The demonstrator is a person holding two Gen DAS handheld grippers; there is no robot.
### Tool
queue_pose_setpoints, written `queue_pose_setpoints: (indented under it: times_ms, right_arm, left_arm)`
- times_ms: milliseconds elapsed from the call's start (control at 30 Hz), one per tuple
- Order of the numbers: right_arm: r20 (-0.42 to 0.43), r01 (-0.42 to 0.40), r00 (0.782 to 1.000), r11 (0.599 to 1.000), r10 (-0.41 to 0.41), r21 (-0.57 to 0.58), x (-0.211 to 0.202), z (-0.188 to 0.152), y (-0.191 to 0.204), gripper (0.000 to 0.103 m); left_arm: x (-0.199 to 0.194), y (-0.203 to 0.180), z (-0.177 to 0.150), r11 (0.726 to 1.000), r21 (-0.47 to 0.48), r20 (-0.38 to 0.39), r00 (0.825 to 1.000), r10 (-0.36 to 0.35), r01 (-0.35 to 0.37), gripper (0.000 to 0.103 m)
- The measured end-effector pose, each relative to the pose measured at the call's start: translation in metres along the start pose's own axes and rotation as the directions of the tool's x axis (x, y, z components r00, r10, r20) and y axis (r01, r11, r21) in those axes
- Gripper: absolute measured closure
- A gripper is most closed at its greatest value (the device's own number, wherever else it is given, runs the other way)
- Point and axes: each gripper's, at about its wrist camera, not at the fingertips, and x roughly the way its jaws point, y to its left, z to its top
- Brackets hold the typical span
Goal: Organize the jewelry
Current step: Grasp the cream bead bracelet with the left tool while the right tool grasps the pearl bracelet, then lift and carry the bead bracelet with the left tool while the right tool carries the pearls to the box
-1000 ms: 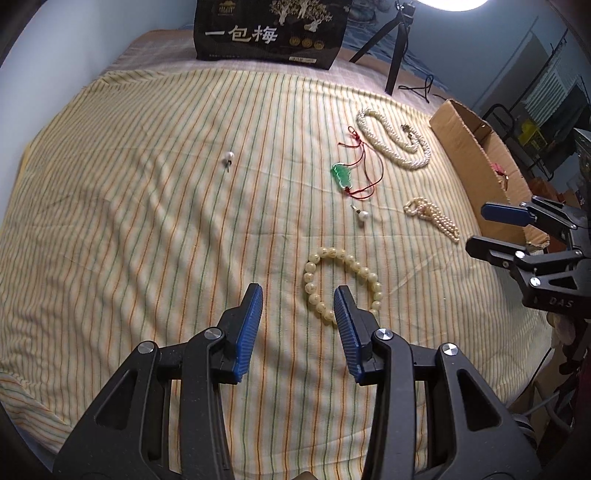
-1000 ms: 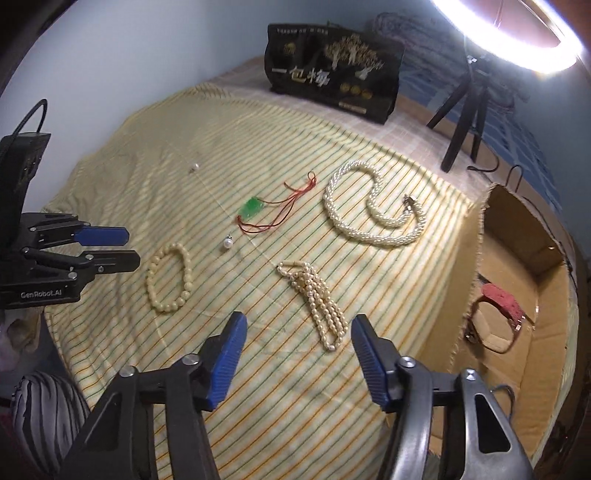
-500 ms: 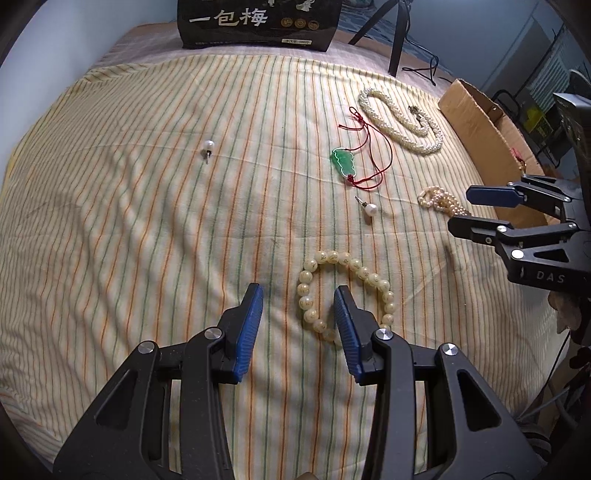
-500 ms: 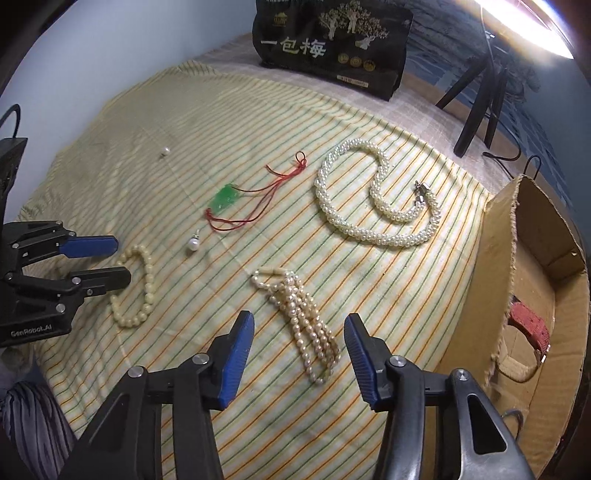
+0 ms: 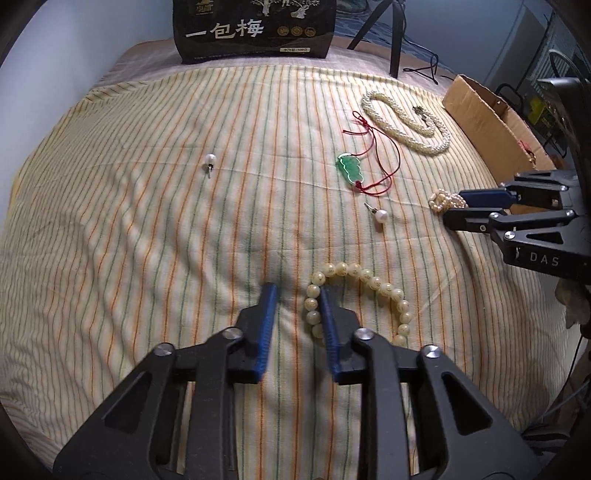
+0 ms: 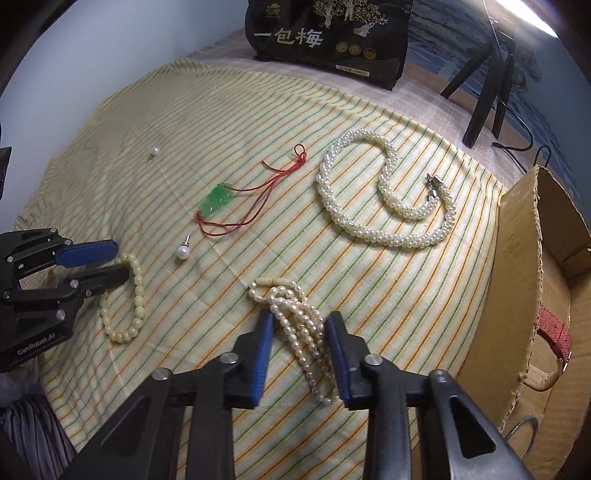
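A cream bead bracelet (image 5: 373, 284) lies on the striped cloth (image 5: 129, 229). My left gripper (image 5: 295, 295) is open and low over the cloth, its right finger just inside the bracelet's left edge. It also shows in the right wrist view (image 6: 107, 264). A bunched small-pearl strand (image 6: 301, 325) lies between the fingers of my open right gripper (image 6: 300, 320). A thick pearl necklace (image 6: 380, 225), a green pendant on red cord (image 6: 218, 197) and two pearl studs (image 5: 209, 159) (image 5: 380, 216) lie farther out.
A cardboard box (image 6: 532, 258) stands at the cloth's right edge with a red strap (image 6: 552, 326) inside. A black printed bag (image 5: 255, 29) and a tripod (image 6: 487, 85) stand at the back.
Both grippers have moved forward and down to the cloth. The left now reaches the bead bracelet. The right now straddles the small-pearl strand. Both jaws have narrowed.
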Motion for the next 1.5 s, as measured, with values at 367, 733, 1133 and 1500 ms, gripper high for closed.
queue_pose_setpoints:
  times_ms: [367,733,1133,1500]
  right_arm:
    - [0.045,-0.012,0.999,0.998,0.009,0.057,-0.006,-0.006,0.005,0.096]
    - [0.131,-0.086,0.989,0.986,0.068,0.142,-0.035,-0.031,0.011,0.098]
    - [0.227,-0.128,0.97,0.974,0.084,0.187,-0.087,-0.04,0.008,0.098]
    - [0.318,-0.129,0.946,0.971,0.06,0.201,-0.143,-0.052,0.004,0.098]
  left_arm:
    - [-0.009,0.01,-0.003,0.996,-0.079,0.006,0.999,-0.044,0.044,0.098]
    - [-0.032,0.009,-0.011,0.996,-0.065,0.034,0.998,-0.052,0.054,0.098]
    - [-0.071,0.0,-0.008,0.997,-0.039,0.103,0.993,-0.062,0.066,0.098]
    - [-0.098,-0.017,-0.003,0.995,-0.009,0.15,0.984,-0.099,0.101,0.098]
